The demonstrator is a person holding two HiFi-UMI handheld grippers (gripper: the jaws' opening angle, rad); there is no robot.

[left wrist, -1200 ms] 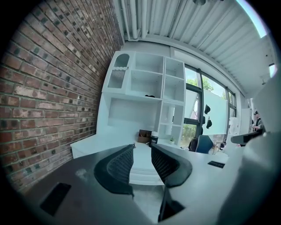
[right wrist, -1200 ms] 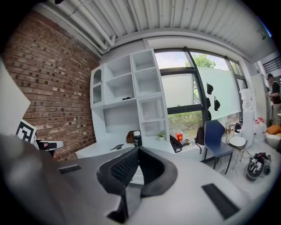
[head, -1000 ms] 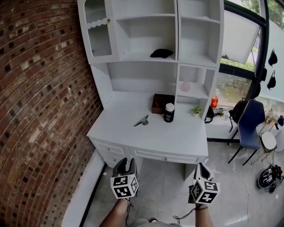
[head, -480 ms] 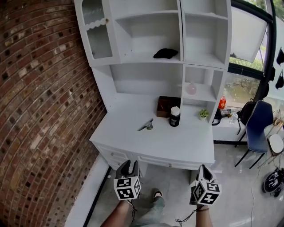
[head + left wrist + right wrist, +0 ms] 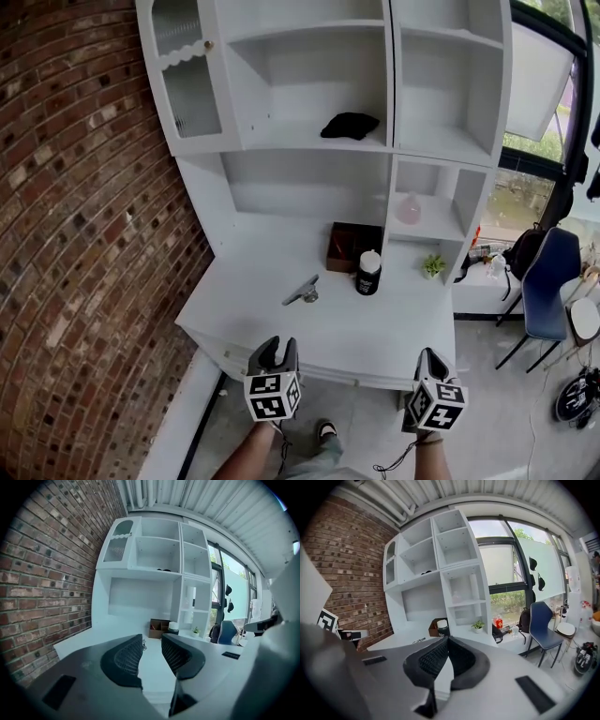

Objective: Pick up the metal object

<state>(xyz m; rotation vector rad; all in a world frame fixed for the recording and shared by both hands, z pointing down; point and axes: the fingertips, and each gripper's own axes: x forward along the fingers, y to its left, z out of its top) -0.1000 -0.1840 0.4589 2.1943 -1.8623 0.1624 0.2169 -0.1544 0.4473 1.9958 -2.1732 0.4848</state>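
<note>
- Left tongs: you hold them low, just before the near edge of the counter. The pads stand apart with a clear gap and nothing sits between them.
- Right tongs: level with the left pair, near the counter's right front corner. The pads meet at the tips and grip nothing.
- Metal object: lies flat on the counter, left of centre, with its thin end pointing front-left. It is untouched and well apart from both tongs. In the left gripper view it shows small and far off, in the gap between the pads.
- Black jar with a white lid: stands upright to the right of the metal object and a little further back.
- Brown box: just behind the jar, towards the back of the counter.
- Small potted plant: right of the jar, under the small cubby.
- Pink object: inside that cubby; too blurred to tell what it is.
- Black item: lies on the upper shelf.
- Brick wall at left; blue chair at far right.
</note>
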